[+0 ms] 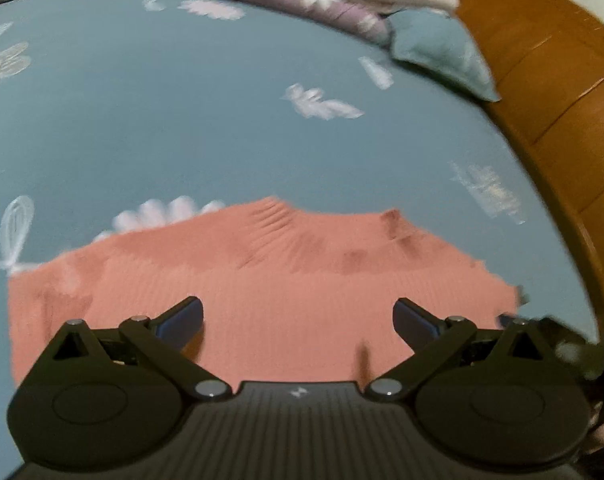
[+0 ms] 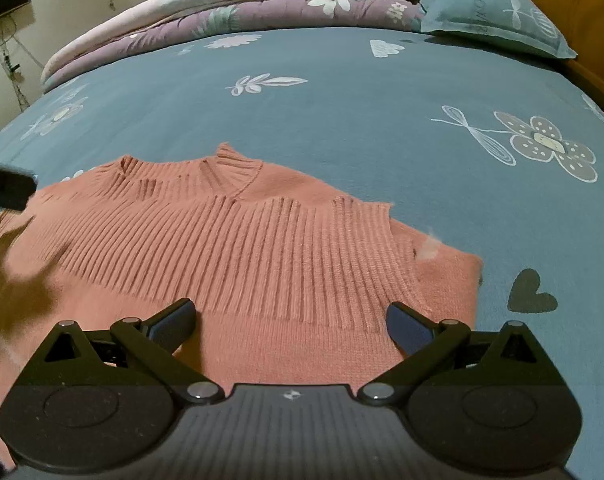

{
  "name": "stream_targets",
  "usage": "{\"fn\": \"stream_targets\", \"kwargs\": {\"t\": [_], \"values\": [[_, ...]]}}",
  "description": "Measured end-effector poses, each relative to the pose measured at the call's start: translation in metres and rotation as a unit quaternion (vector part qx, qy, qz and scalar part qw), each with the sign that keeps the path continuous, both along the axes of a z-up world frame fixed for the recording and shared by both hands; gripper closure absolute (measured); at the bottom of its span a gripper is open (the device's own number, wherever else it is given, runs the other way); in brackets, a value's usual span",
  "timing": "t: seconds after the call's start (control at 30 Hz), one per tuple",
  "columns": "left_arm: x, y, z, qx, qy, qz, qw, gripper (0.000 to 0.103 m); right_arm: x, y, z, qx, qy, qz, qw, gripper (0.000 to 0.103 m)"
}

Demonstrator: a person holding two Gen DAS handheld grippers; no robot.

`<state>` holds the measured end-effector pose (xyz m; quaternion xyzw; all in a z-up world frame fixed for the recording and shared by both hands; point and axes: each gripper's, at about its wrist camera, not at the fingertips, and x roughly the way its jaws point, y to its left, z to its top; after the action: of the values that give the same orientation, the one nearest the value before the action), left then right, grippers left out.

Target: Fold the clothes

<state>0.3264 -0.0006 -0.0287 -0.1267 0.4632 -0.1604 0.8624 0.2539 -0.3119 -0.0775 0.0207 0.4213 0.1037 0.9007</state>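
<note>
Pink sweater (image 2: 238, 248) lies under both gaping grippers (image 2: 290, 322); bedsheet (image 2: 341, 112) beneath.

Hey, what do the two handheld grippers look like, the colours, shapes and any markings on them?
Both look alike. The left gripper and right gripper have matte black ribbed bodies with a small pale logo, round black discs either side, black linkage arms with silver pivot pins, and dark blue finger pads. No cables, hands or sleeves show.

a home bedroom: a bed with a blue flower-printed sheet (image 2: 341, 92), a matching pillow (image 2: 489, 12), folded quilts (image 2: 222, 8) stacked at its far edge, and a wooden bed frame (image 1: 541, 80).
</note>
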Motion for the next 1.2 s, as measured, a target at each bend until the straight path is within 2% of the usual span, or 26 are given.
{"fn": "stream_targets", "kwargs": {"t": [0.13,0.27,0.33,0.37,0.53,0.63,0.8,0.93,1.1,1.2], "values": [[0.021,-0.028,-0.008,-0.004,0.000,-0.044,0.9990,0.002,-0.001,0.000,-0.001,-0.001,-0.005,0.003,1.000,0.000],[0.045,-0.044,-0.035,0.013,0.025,-0.045,0.9986,0.002,-0.003,0.001,-0.002,-0.002,-0.011,0.004,1.000,0.000],[0.054,-0.045,-0.044,0.015,0.021,-0.043,0.9987,0.001,-0.004,0.001,-0.002,-0.002,-0.014,0.005,1.000,0.000],[0.057,-0.047,-0.044,0.019,0.006,-0.048,0.9986,0.001,-0.005,0.001,-0.003,-0.002,-0.015,0.006,1.000,0.000],[0.068,-0.055,-0.032,0.046,0.005,-0.048,0.9978,0.001,-0.006,0.000,-0.003,-0.001,-0.020,0.008,1.000,0.000],[0.056,-0.052,-0.020,0.033,-0.015,-0.057,0.9977,0.001,-0.006,-0.001,-0.004,0.000,-0.022,0.009,1.000,0.000],[0.058,-0.041,-0.039,0.053,0.014,-0.034,0.9979,0.001,-0.007,-0.001,-0.004,-0.001,-0.025,0.009,1.000,0.000],[0.052,-0.038,-0.025,0.047,0.009,-0.017,0.9987,0.001,-0.007,-0.002,-0.003,-0.002,-0.024,0.011,1.000,0.000],[0.021,-0.030,0.006,0.064,-0.014,-0.030,0.9974,0.001,-0.005,-0.001,-0.001,-0.004,-0.016,0.014,1.000,0.000],[0.005,-0.016,0.016,0.063,-0.008,-0.034,0.9974,0.001,-0.002,0.000,0.000,-0.008,-0.008,0.016,1.000,0.000]]}}
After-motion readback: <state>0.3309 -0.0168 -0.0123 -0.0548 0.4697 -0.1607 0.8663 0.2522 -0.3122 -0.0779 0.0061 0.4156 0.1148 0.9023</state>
